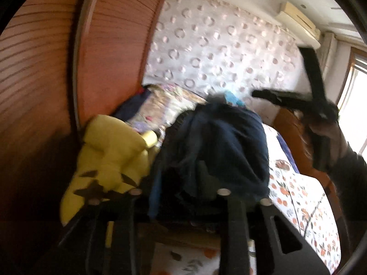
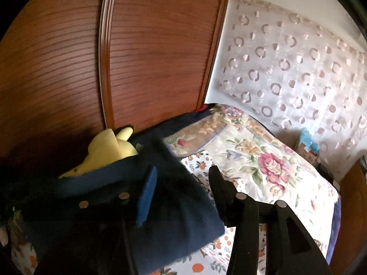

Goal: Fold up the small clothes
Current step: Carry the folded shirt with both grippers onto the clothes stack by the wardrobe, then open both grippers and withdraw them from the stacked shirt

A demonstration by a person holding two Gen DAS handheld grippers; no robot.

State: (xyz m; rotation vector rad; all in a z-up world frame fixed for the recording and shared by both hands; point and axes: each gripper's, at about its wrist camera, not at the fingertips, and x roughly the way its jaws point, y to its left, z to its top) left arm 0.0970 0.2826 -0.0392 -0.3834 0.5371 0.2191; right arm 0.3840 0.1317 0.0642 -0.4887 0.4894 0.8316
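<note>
A dark navy garment [image 1: 218, 146] hangs bunched in front of my left gripper [image 1: 197, 183], lifted above the bed; the fingers look shut on its lower edge, though blur and cloth hide the tips. In the right wrist view the same navy garment [image 2: 174, 217] lies bunched over the left side. My right gripper [image 2: 181, 178] is open, its blue-padded left finger [image 2: 146, 197] against the cloth and its black right finger [image 2: 220, 190] free. The right gripper also shows in the left wrist view [image 1: 293, 73], raised and open at the right.
A yellow plush toy [image 1: 110, 158] lies at the left by the wooden wardrobe doors [image 1: 45, 91]. The bed has an orange-print sheet [image 1: 298, 197] and a floral quilt [image 2: 257, 151]. A circle-patterned curtain [image 2: 286, 73] hangs behind. A window [image 1: 353, 87] is at the far right.
</note>
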